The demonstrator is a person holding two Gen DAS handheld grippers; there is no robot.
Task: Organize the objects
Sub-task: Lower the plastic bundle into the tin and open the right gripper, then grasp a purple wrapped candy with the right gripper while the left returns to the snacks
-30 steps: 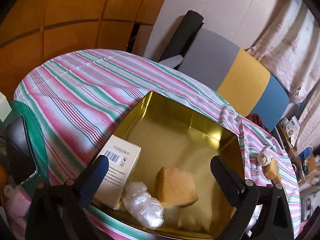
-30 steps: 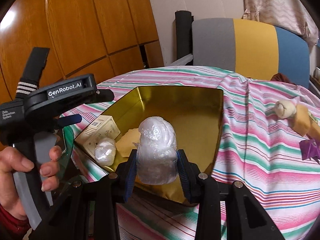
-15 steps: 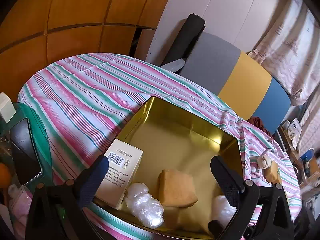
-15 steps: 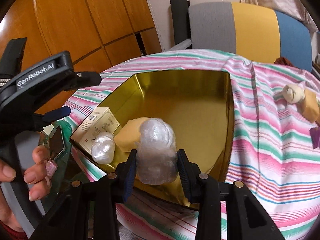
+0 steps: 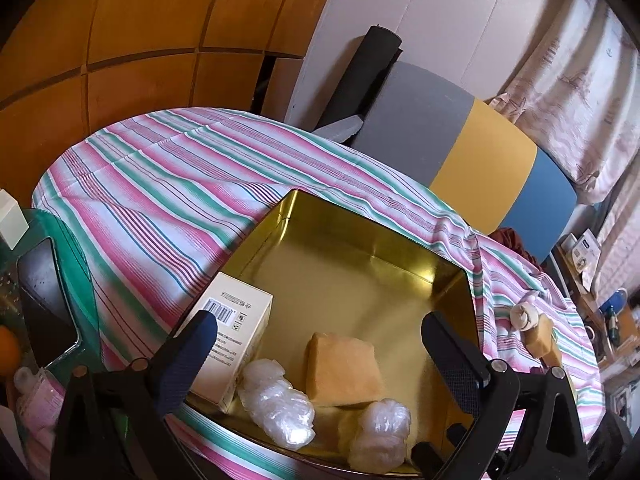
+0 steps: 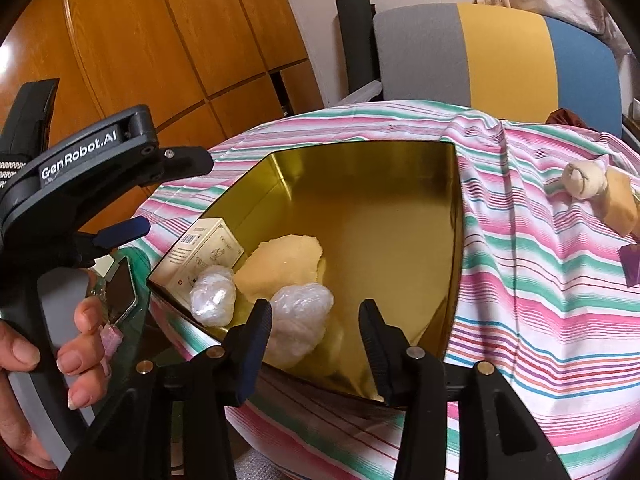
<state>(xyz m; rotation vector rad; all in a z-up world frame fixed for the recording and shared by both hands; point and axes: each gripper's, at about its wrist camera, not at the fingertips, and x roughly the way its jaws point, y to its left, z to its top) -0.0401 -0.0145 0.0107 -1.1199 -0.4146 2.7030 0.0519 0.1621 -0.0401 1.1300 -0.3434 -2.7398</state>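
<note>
A gold tin sits on the striped tablecloth. Inside it lie a white carton, a yellow sponge and two clear plastic bundles. My right gripper hangs over the tin's near corner with its jaws opening. The larger bundle rests on the tin floor between them, close to the left finger and apart from the right one. My left gripper stands open above the tin's near side, holding nothing. From the left wrist view I see the carton, the sponge and both bundles.
A cream bundle, a tan block and a purple piece lie on the cloth right of the tin. A phone lies on the green surface at left. A grey, yellow and blue chair back stands behind the table.
The right gripper's jaws have spread and let go of the plastic bundle, which now lies in the tin beside the sponge. The left gripper has barely moved.
</note>
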